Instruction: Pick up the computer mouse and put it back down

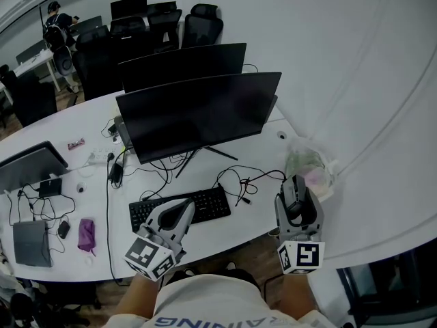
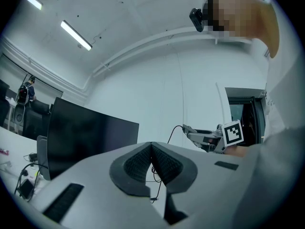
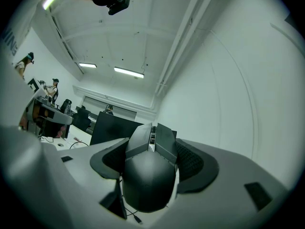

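Your right tool (image 3: 151, 157) is clamped on the computer mouse (image 3: 148, 180), one pad against each flank. The mouse's long axis runs along the jaws, with its button end pointing out past the fingertips. This tool's camera looks up at wall and ceiling, so I judge the mouse to be lifted and nose-high. From your head view, the right tool (image 1: 295, 186) and the mouse (image 1: 295, 207) hang over the right end of the table (image 1: 263, 149), near its front edge, with the keyboard (image 1: 181, 208) to the left and a plastic bag (image 1: 311, 166) just beyond. The put-down is straight down, so level the nose first. Your left tool (image 2: 151, 162) is empty, its pads pressed together, over the keyboard and farther from the landing spot.
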Motion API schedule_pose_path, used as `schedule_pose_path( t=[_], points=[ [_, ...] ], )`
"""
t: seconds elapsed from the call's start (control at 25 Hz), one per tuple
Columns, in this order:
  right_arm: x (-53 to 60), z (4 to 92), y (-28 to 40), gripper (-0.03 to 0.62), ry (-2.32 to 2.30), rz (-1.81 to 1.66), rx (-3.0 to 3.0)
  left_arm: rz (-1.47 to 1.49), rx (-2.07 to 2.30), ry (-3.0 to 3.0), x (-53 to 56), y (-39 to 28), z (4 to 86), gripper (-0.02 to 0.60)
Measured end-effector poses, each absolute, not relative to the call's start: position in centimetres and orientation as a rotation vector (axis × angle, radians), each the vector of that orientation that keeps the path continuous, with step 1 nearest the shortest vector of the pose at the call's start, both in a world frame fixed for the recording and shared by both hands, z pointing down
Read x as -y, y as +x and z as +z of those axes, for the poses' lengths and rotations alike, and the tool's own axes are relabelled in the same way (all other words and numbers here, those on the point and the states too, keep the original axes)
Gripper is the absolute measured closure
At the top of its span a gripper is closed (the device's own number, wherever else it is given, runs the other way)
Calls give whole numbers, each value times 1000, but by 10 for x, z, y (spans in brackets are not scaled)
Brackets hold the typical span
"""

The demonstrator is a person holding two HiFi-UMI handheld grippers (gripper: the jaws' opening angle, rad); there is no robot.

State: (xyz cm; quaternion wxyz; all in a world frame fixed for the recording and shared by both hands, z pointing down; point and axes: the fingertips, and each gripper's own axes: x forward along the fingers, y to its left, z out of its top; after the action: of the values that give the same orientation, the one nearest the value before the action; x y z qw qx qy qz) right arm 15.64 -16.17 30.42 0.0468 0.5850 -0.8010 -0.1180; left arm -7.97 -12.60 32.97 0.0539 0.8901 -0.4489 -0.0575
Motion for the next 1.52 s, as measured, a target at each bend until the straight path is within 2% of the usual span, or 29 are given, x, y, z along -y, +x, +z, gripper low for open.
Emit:
schedule_pose_path(
  t=[0.64, 1.52],
  points=[
    [192, 352, 175, 284, 1754, -180, 2405, -141, 1355, 2663, 136, -68, 347, 577],
    [266, 486, 212, 284, 1592, 143, 2313, 29, 1357, 2557, 182, -27, 394, 577]
  ],
)
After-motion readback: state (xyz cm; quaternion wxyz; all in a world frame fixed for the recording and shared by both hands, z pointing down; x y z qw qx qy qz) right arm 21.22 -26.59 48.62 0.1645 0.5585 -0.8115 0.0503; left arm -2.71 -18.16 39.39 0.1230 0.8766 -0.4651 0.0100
